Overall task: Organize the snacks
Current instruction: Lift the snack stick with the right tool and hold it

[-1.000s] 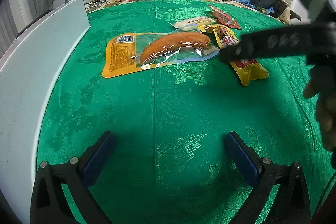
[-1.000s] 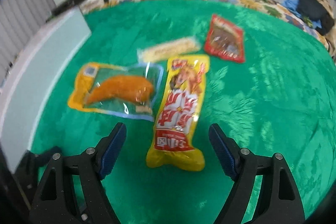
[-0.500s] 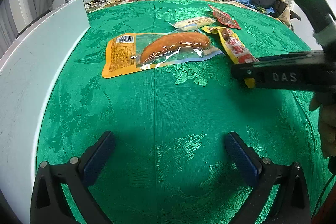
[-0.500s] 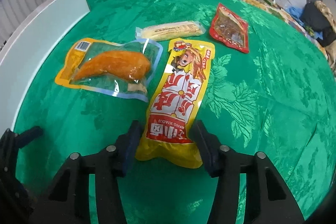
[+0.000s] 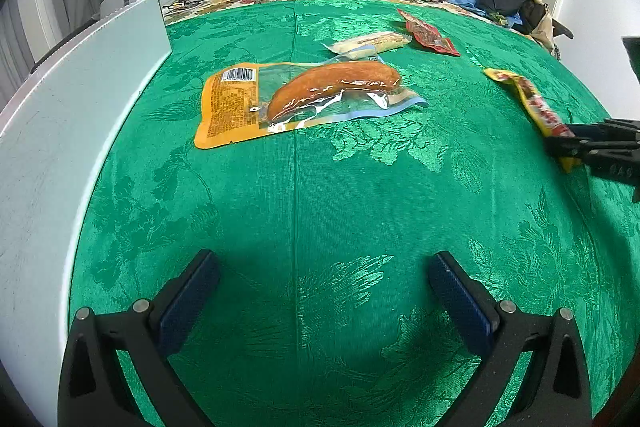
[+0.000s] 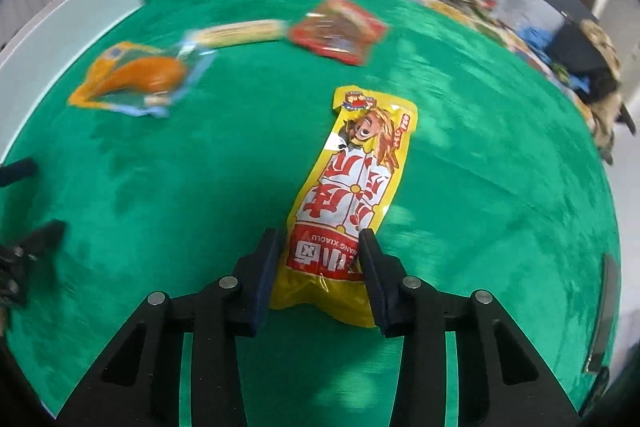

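On left wrist view, left gripper (image 5: 320, 291) is idling w/ jaws released; yellow snack pack (image 5: 532, 103) is sitting apart from sausage pack (image 5: 304, 99) now. On right wrist view, right gripper (image 6: 320, 267) is clenching 1 pack end (image 6: 344, 211), relocating it.

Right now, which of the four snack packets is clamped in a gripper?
The long yellow packet with red lettering and a cartoon figure. The right gripper is shut on its near end; the orange, pale and red packets lie free on the green cloth.
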### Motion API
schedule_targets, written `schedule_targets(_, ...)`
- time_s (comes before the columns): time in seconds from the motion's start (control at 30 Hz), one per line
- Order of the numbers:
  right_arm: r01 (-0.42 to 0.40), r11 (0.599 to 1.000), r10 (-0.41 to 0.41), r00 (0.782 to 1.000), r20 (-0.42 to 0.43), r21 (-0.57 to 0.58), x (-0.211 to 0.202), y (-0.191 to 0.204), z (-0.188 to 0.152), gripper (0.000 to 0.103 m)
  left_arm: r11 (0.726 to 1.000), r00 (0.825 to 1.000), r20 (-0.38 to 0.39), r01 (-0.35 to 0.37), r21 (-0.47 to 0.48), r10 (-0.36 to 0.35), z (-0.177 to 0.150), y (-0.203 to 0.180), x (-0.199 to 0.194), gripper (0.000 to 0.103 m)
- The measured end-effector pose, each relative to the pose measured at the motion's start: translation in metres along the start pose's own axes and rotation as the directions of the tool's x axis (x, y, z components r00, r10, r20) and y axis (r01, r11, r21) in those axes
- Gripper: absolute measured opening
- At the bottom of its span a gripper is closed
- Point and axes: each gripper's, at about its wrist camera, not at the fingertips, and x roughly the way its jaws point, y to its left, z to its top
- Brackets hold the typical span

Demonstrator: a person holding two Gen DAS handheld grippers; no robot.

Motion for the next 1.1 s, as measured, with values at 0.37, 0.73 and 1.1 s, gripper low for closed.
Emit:
schedule_targets(0.37, -0.15, 0.976, 0.128, 0.982, 0.142, 0.158, -0.044, -0.063, -0.054, 0.069, 1.0, 1.0, 0.0, 0.0, 0.0, 0.0, 0.0, 0.0, 0.0, 0.103)
schedule_targets(0.73, 0.049, 0.964, -0.083, 0.989, 0.121, 0.263, -0.033, -0.085, -0.091, 0.07, 1.0, 1.0, -0.001, -0.001, 0.001, 0.001, 0.0, 0.0, 0.0, 0.103)
schedule_targets(1.1, 0.063, 0.955, -0.097, 0.99, 0.104, 0.288, -0.028, -0.091, -0.092, 0.083, 1.0, 1.0, -0.001, -0.001, 0.001, 0.001, 0.0, -0.001, 0.0, 0.103)
